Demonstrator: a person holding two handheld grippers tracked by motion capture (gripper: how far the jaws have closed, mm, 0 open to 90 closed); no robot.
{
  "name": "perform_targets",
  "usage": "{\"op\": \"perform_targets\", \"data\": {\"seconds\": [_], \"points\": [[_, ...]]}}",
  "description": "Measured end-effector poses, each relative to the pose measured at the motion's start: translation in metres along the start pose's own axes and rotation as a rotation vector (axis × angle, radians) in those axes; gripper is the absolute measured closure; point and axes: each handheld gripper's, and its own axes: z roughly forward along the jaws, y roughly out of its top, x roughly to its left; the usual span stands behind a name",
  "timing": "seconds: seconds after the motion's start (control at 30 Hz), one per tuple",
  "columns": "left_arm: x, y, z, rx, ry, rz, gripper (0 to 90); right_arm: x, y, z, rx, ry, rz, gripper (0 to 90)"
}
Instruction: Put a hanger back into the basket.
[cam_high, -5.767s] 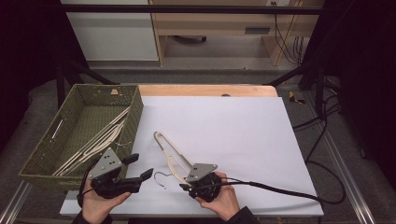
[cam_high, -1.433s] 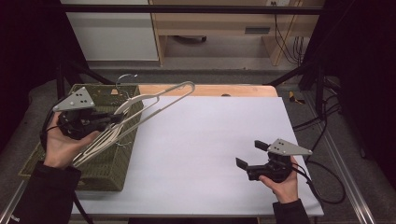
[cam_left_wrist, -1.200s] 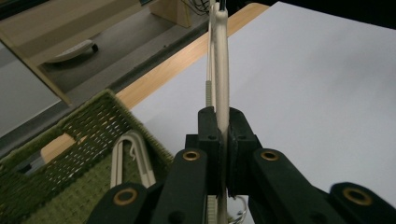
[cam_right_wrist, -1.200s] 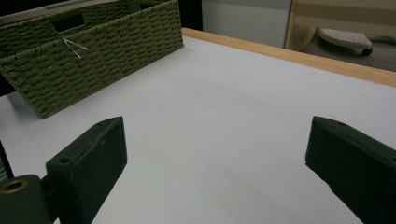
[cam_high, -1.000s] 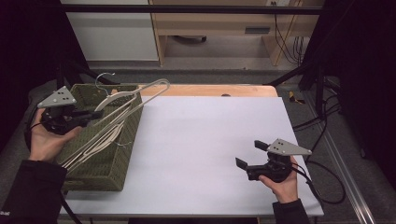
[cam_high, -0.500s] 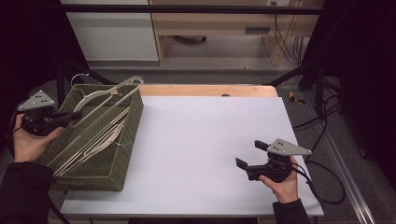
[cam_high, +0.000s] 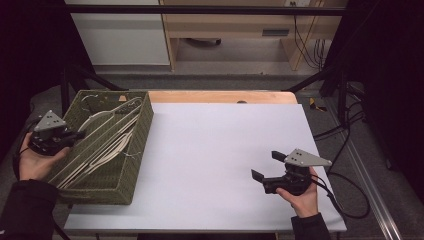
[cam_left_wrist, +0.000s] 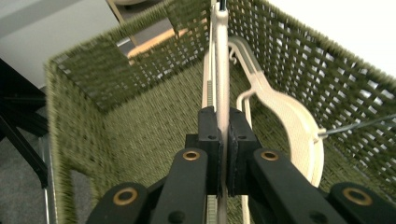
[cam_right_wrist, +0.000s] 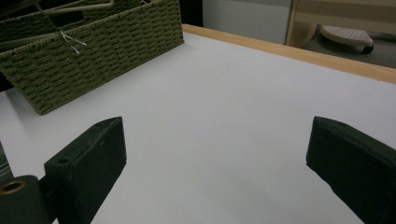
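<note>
Hanger (cam_left_wrist: 221, 70) moved from table edge into basket (cam_high: 137, 150) | left gripper (cam_left_wrist: 223, 140) clamped on it, axis along basket | right gripper (cam_right_wrist: 217, 154) jaws apart, well away

Cream hanger (cam_left_wrist: 221, 70), lowered into green basket (cam_high: 131, 165)

even overhead light brightens the white table (cam_high: 225, 150), surroundings fall dark, and the basket (cam_left_wrist: 79, 140) wall blurs close up.
</note>
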Motion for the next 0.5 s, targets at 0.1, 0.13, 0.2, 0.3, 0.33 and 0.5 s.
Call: {"op": "perform_targets", "data": {"seconds": [0.1, 0.13, 0.2, 0.3, 0.33, 0.5], "points": [[-0.006, -0.009, 0.010, 0.021, -0.007, 0.004, 86.2, 0.000, 0.000, 0.000, 0.002, -0.001, 0.003, 5.8], [-0.007, -0.012, 0.013, 0.024, -0.006, 0.002, 86.2, 0.000, 0.000, 0.000, 0.002, -0.002, 0.002, 5.8], [-0.009, -0.016, 0.017, 0.027, -0.014, -0.008, 85.9, 0.001, 0.000, 0.001, 0.002, -0.002, 0.002, 5.8], [-0.012, -0.022, 0.022, 0.091, -0.040, -0.018, 82.8, 0.001, -0.001, 0.001, 0.002, -0.003, 0.002, 5.9], [-0.013, -0.024, 0.024, 0.106, -0.050, -0.028, 81.4, 0.001, -0.001, 0.001, 0.003, -0.002, 0.002, 5.9], [-0.013, -0.026, 0.025, 0.137, -0.117, -0.058, 74.9, 0.002, -0.001, 0.003, 0.005, 0.002, 0.002, 5.6]]}}
